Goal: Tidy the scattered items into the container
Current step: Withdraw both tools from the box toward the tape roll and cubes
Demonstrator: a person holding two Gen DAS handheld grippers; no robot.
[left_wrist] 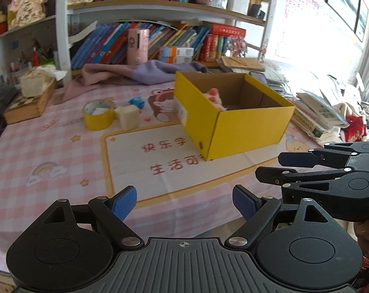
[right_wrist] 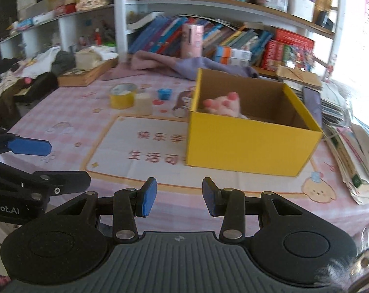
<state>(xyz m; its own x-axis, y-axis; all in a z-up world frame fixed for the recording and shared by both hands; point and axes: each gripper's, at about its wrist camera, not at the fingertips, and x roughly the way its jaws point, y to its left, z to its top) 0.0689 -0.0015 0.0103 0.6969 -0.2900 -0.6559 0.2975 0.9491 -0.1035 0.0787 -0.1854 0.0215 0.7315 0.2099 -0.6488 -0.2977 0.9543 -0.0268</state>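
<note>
Left wrist view: left gripper [left_wrist: 184, 204] jaws wide apart, nothing between them, over the pink checked tablecloth [left_wrist: 38, 151]. Ahead and right of the jaws sits the yellow cardboard box [left_wrist: 245, 129], open-topped, a pink plush paw [left_wrist: 215, 97] inside. Ahead-left: yellow tape roll [left_wrist: 97, 114], cream cube [left_wrist: 128, 116] touching it, small blue item [left_wrist: 137, 102] just beyond. Right gripper [left_wrist: 270, 167] enters at right.

Right wrist view: right gripper [right_wrist: 179, 200] jaws narrower but parted, empty. Box [right_wrist: 252, 144] ahead-right, paw [right_wrist: 223, 105] inside. Tape roll [right_wrist: 123, 96], cube [right_wrist: 143, 103], blue item [right_wrist: 164, 94] far ahead-left. Left gripper's finger [right_wrist: 29, 146] at left edge.
</note>
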